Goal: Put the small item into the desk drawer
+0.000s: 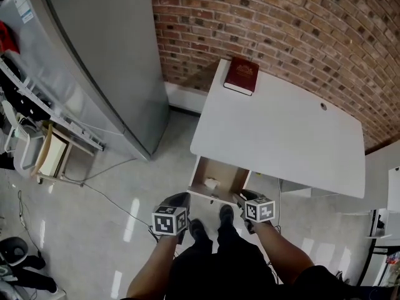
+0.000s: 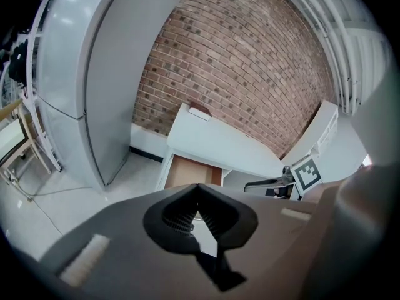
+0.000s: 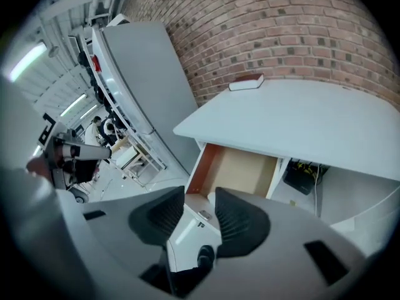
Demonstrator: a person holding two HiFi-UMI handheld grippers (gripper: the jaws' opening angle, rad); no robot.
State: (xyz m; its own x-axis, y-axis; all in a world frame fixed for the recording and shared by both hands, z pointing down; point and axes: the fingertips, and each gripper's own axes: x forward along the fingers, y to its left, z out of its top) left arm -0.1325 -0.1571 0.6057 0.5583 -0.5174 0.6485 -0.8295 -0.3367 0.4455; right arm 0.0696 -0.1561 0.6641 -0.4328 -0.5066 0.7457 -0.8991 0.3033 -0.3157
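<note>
both empty: left gripper (image 2: 199, 189) seemingly closed, right gripper (image 3: 199, 197) parted

No readable text anywhere. Gold print on the red book (image 1: 242, 74) on the table (image 1: 281, 136) is too small to read; blue-white label (image 1: 19, 2) on the fridge (image 1: 106, 55) illegible too.

The back of the drawer (image 1: 219, 179) sits tucked under the desk (image 1: 281, 136) top, so only its front part shows. The pale little thing (image 1: 211, 183) inside is way too small to identify. Lettering on the red book (image 1: 242, 75) can't be read, the fridge (image 1: 106, 55) runs off the top edge, and the person's forearms (image 1: 153, 267) get cut off at the bottom.
</note>
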